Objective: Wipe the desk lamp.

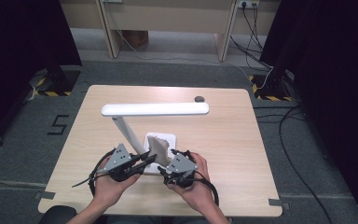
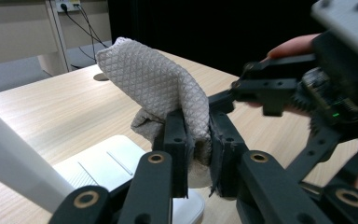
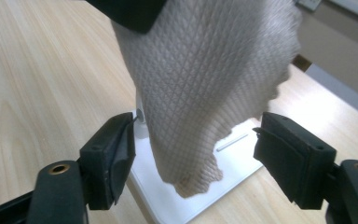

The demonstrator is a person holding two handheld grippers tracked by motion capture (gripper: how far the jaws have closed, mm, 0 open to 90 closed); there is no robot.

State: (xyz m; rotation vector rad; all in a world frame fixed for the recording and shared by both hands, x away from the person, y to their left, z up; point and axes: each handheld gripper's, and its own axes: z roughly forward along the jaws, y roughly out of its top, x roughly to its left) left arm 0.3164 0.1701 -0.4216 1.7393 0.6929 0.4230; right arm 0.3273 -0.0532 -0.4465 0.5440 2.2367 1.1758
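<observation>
A grey cloth [image 2: 156,84] with a raised diamond weave is being pinched between the pads of the left tongs [image 2: 198,144], whose jaws are being pressed together on a bunched fold of it. Above that grip the cloth is being held up in a rounded, drooping hump, with a crumpled lobe hanging just to the side of the pads. In the right gripper view the same cloth [image 3: 200,88] is being seen as a wide hanging sheet with a wavy, slightly frayed lower edge, dangling between the jaws of the right tongs [image 3: 193,156]. Those jaws are being kept spread, and no pad is being pressed against the fabric.

Below both pairs of tongs, the white flat base of a desk lamp [image 3: 168,196] is being left on the wooden table [image 1: 223,135], with the cloth suspended just over it. In the high view the cloth [image 1: 157,148] is being held between the left tongs [image 1: 150,158] and the right tongs [image 1: 173,154], beside the lamp's slanted stem.
</observation>
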